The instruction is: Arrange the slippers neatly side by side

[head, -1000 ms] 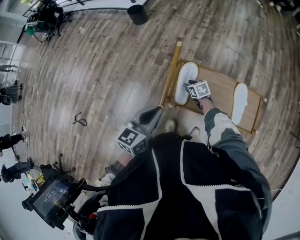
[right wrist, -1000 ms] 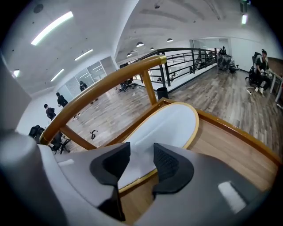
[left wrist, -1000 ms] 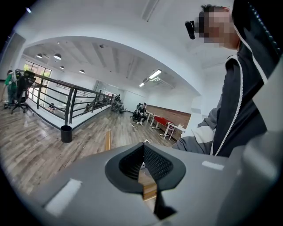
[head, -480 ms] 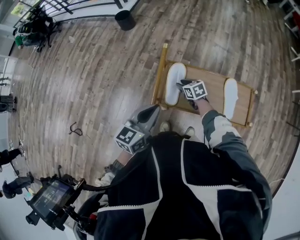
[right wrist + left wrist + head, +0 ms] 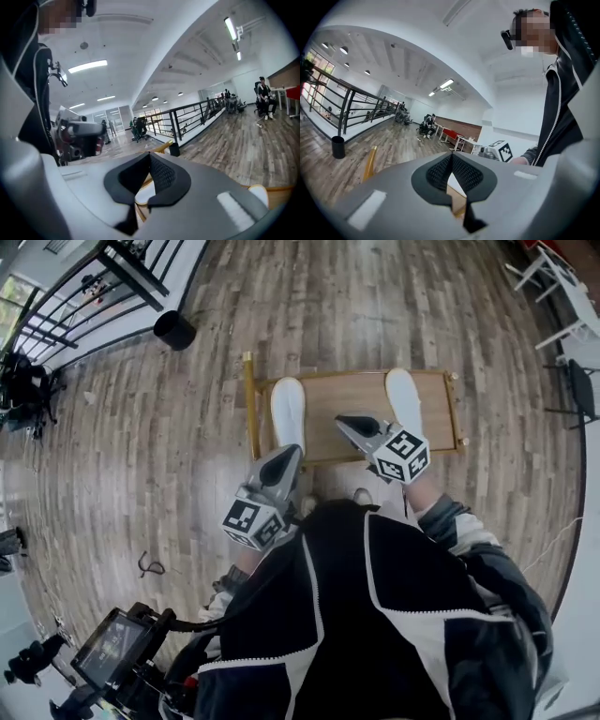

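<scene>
Two slippers: both white, both lying on the low wooden rack point(image 5: 342, 397), toes pointing away from the person.
Left-hand slipper point(image 5: 288, 412): down at the rack's left end, just beside the yellow side rail point(image 5: 249, 404).
Right-hand slipper point(image 5: 403, 399): way over at the right end, well apart from its mate, with bare wood between them.
Left gripper point(image 5: 287, 456): jaws pressed together and nothing in them. The tip hovers at the rack's near edge, just short of the left-hand slipper's heel.
Right gripper point(image 5: 347, 423): jaws have just been closing and now they meet, with nothing caught between them. It hangs over the middle of the rack, between the pair and nearer the right-hand slipper.
Black bin point(image 5: 173, 330): standing on the plank floor point(image 5: 169, 446), well off to the rack's upper left.
</scene>
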